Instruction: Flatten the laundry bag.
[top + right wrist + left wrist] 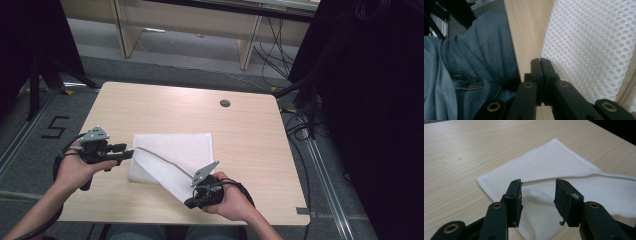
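White mesh bag [172, 152] on table [250, 135], left gripper [537, 195] fingers wide, right gripper [540, 62] fingers pinching its corner.

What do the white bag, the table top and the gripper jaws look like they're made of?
White bag: likely synthetic mesh fabric, matte, with a regular grid of small holes; a zipper seems to run along one edge. Table top: pale wood-grain surface, probably laminate, smooth with faint streaks. Jaws of each hand-held gripper: black, matte, apparently plastic, with brass-coloured rivets.
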A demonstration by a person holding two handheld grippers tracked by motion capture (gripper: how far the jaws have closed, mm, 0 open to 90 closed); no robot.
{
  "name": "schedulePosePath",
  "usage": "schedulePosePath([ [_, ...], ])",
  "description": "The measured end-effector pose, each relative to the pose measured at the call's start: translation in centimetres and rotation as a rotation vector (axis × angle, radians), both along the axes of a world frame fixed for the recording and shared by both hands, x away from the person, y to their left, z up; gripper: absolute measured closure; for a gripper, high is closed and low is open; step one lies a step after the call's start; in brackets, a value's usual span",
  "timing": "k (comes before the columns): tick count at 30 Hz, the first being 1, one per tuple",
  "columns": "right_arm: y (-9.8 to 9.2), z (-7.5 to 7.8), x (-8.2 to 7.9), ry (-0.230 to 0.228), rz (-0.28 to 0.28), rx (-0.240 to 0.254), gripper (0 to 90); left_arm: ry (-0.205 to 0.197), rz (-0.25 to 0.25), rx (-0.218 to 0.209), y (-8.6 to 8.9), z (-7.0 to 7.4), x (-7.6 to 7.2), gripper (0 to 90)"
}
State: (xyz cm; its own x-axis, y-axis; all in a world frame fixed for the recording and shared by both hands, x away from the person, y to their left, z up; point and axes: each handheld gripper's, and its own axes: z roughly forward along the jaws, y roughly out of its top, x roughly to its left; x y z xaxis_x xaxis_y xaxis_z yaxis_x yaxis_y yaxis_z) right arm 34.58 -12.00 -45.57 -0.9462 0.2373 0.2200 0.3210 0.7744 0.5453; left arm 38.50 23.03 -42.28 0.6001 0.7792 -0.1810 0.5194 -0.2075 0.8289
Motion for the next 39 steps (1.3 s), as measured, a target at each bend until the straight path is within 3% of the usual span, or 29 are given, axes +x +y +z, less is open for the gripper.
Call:
schedulePosePath([
  [6,-0.1,-0.6,-1.1,0.055,0.015,-0.028,90.0,-0.021,0.03,-0.033,0.6,1.1,0.1,50.6],
  [8,-0.1,-0.7,-1.2,0.033,0.03,-0.027,90.0,-0.027,0.031,-0.034,0.5,1.1,0.0,50.4],
  [12,-0.2,-0.7,-1.8,0.045,0.03,-0.041,90.0,-0.048,0.031,-0.031,-0.1,1.0,0.1,50.4],
  [20,-1.1,-1.0,-2.8,0.076,0.07,-0.063,90.0,-0.058,-0.06,-0.005,-1.9,1.0,0.7,49.6],
  [25,-1.8,-1.4,-3.3,0.092,0.077,-0.076,90.0,-0.023,-0.109,0.017,-3.7,0.0,1.3,50.7],
  [26,-1.8,-1.5,-3.3,0.113,0.093,-0.079,90.0,-0.024,-0.11,0.027,-4.2,-0.5,1.4,51.3],
  [27,-1.9,-1.6,-3.4,0.095,0.081,-0.078,90.0,-0.025,-0.114,0.031,-4.5,-0.7,1.5,53.5],
  [30,-2.2,-1.9,-3.6,0.111,0.076,-0.094,90.0,0.009,-0.161,0.087,-5.5,-1.9,1.7,58.9],
  [31,-2.2,-2.0,-3.6,0.12,0.075,-0.094,90.0,0.002,-0.174,0.101,-5.9,-2.3,1.7,60.3],
  [37,-2.1,-2.6,-3.2,0.125,0.052,-0.096,90.0,0.054,-0.235,0.157,-7.2,-3.9,1.4,66.9],
  [39,-2.1,-2.5,-3.2,0.123,0.042,-0.1,90.0,0.061,-0.23,0.148,-7.4,-4.0,1.3,67.0],
])
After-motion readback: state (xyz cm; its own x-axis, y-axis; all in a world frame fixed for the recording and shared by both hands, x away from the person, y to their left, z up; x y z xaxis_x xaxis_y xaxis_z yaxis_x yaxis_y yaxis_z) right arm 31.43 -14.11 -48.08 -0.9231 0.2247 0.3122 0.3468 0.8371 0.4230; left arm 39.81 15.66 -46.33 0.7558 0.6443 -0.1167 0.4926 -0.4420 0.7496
